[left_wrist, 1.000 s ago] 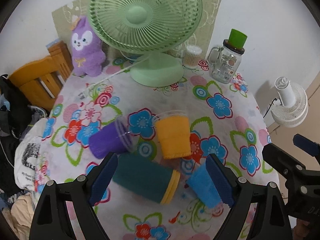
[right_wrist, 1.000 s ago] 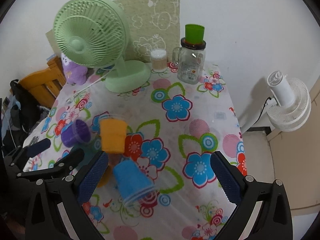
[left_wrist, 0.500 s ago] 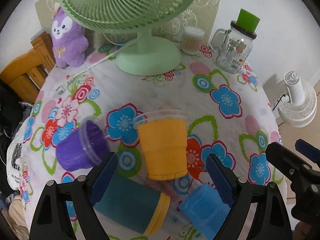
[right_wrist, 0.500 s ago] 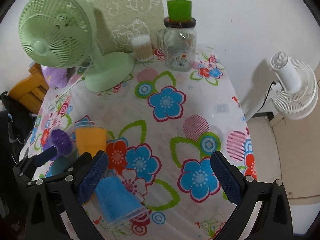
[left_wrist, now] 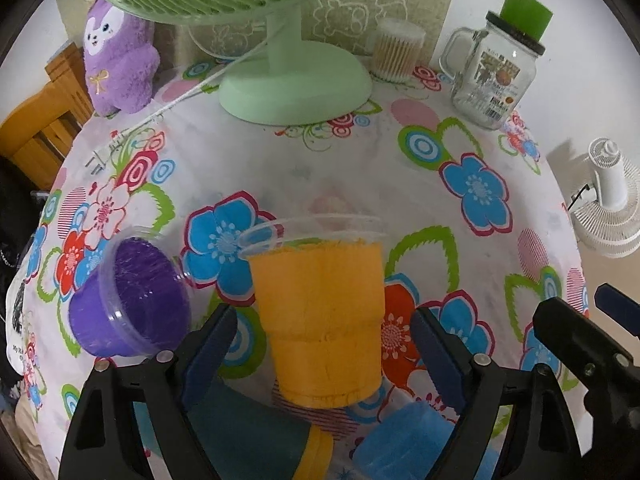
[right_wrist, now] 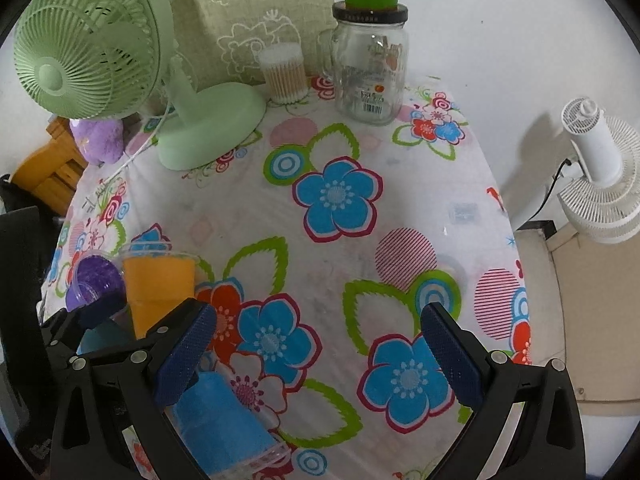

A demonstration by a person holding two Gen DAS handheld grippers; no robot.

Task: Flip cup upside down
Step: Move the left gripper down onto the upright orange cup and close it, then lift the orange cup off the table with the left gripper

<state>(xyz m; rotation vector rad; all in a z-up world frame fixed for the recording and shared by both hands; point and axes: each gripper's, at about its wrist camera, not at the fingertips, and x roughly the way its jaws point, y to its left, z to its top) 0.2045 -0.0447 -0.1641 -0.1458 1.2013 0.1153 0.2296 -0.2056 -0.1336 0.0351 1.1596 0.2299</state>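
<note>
The orange cup (left_wrist: 320, 320) stands upright on the worktop (left_wrist: 280, 176), in front of the green fan (left_wrist: 296, 80). Your left gripper (left_wrist: 320, 344) has moved in; its wide-open fingers now sit either side, holding nothing. Squeeze next, I think.

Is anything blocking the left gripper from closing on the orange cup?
Nothing visible does. The orange cup stands between the open jaws of the left gripper, with clear gaps either side. The purple cup lies outside them, left.
</note>
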